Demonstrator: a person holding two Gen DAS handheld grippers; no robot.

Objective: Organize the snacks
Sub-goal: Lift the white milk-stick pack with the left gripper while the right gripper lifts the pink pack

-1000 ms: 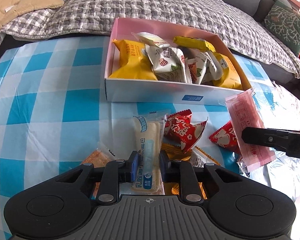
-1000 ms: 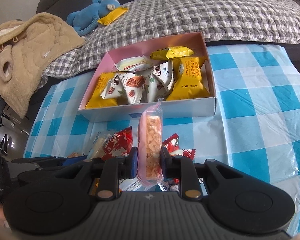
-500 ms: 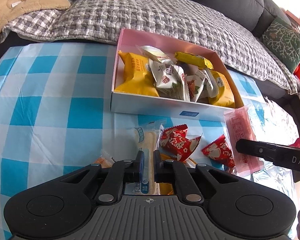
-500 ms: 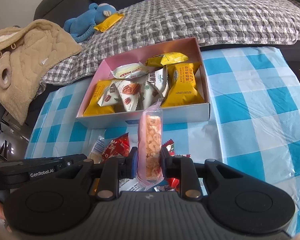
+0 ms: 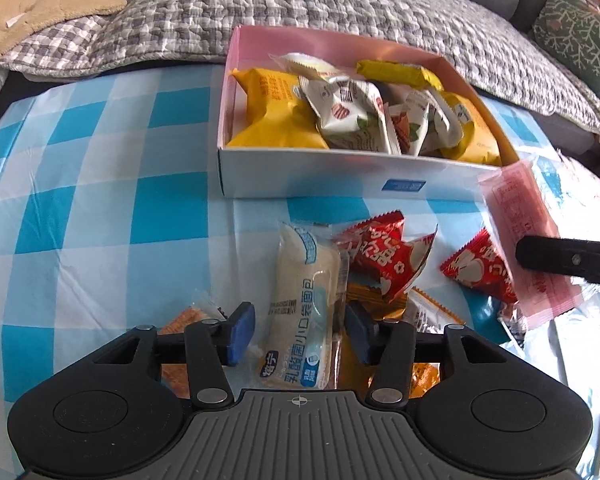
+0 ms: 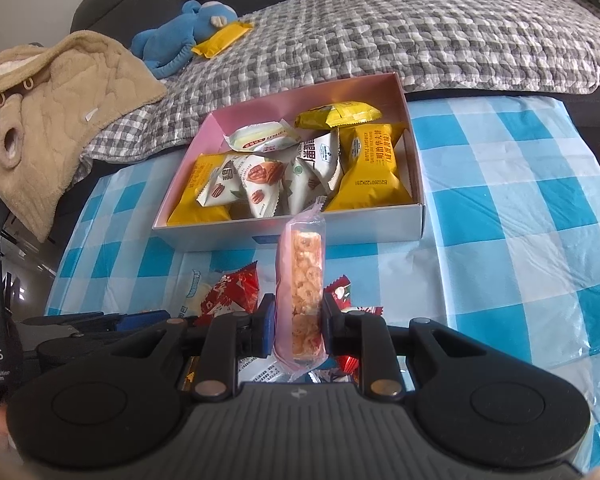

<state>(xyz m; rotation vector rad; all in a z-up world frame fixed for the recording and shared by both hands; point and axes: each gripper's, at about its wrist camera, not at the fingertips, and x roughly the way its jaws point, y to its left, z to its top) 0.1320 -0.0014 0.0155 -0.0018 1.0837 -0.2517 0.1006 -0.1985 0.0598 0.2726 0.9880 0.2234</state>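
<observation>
- Left wrist view: the left gripper (image 5: pixel 299 332) has its fingers spread apart, one on each side of a white bread pack (image 5: pixel 305 312) that lies flat on the checked cloth (image 5: pixel 100 208). A gap shows between each blue pad and the pack; no contact seen.
- Red packets (image 5: pixel 388 256) lie just right of the bread pack, an orange wrapper (image 5: pixel 184 320) partly under the left finger.
- The box (image 5: pixel 320 176) stands beyond the loose snacks, holding yellow packs (image 5: pixel 276 116) and white nut packets (image 5: pixel 352 116).
- Right wrist view: the right gripper (image 6: pixel 293 322) is clamped on a pink bar (image 6: pixel 302 292), which stands upright between the pads, lifted above the loose snacks, its top edge in line with the near wall of the box (image 6: pixel 340 224).
- Same bar appears at the right edge of the left wrist view (image 5: pixel 524 216), short of the box.
- Behind the table: grey quilt (image 6: pixel 380 40), blue plush (image 6: pixel 180 40), tan garment (image 6: pixel 52 88).
</observation>
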